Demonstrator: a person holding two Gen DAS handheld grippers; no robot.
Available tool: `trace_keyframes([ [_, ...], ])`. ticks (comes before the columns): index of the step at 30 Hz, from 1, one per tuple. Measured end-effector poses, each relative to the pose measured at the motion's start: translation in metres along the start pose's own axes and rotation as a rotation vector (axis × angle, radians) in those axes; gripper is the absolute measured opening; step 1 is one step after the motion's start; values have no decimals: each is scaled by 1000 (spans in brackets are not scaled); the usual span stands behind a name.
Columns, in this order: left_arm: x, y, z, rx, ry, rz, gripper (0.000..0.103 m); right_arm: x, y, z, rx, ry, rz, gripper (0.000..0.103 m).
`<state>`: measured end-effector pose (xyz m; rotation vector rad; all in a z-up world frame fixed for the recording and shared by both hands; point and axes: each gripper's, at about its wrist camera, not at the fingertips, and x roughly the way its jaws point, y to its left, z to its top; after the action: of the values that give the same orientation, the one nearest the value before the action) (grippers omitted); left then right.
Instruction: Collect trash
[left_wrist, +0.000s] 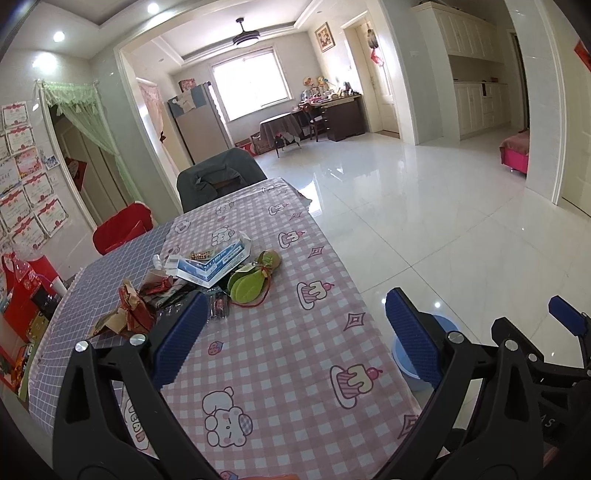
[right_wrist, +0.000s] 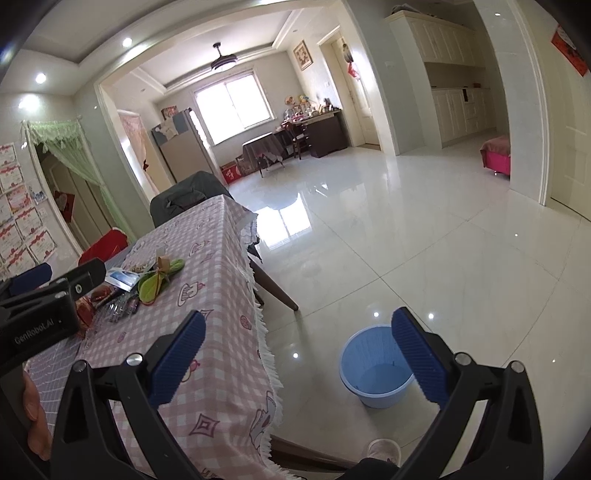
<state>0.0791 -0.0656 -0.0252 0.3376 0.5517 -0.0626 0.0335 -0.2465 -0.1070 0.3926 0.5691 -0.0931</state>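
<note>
Tablecloth (left_wrist: 280, 332) – matt checked cloth; floor (right_wrist: 406, 240) – glossy tile; bin (right_wrist: 373, 373) – smooth blue plastic; fingers (left_wrist: 413, 332) – ribbed.

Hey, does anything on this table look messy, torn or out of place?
Yes. A heap of litter sits on the pink checked tablecloth: a torn red-and-brown paper wrapper, an opened blue-and-white cardboard box lying askew, and green leaf-shaped tags. The blue plastic bin on the floor looks empty.
</note>
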Motion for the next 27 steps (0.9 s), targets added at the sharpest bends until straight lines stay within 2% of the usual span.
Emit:
trace_keyframes([
  [11,19,18,-4,-34,44,37,95,20,17,10,-58,51,36,99],
  [21,18,47,-14,-72,30,34,95,13,52,13,-116,13,54,99],
  [27,22,87,-23,-119,45,34,95,14,88,16,-154,0,74,99],
])
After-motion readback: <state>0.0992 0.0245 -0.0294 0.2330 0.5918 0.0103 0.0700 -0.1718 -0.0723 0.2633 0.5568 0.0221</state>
